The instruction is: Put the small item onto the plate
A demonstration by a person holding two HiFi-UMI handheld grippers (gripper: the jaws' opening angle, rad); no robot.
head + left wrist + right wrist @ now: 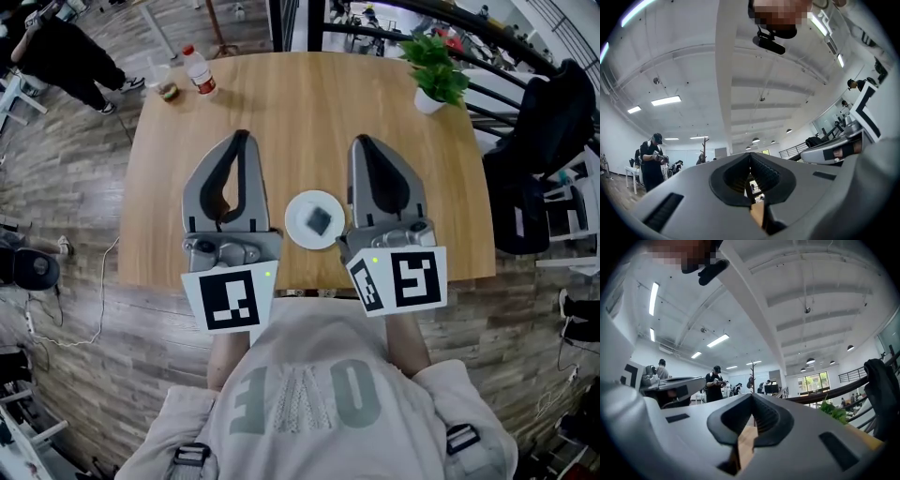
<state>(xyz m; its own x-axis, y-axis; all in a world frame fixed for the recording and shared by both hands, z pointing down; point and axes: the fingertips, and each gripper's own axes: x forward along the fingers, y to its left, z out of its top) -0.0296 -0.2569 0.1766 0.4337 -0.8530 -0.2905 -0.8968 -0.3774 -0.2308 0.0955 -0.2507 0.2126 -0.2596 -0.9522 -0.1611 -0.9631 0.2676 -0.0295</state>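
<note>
We see the small item (320, 220), dark and roughly square, already lying on the white plate (298, 232) near the near edge of the worktop (309, 112). We judge the placing done.

The plate sits between the two grippers. Both rest flat on the wood and point toward 12 o'clock. From the right gripper (364, 142) the item lies at about 8 o'clock, back beside the gripper's body. From the left gripper (242, 139) it lies at about 4 o'clock. The right one is a little nearer, with the plate rim just beside its body.

In its own view the right gripper (752, 398) has its jaws together on nothing. The left gripper (750, 157) is likewise closed and empty. The item looks too square for us to give it a long axis.
</note>
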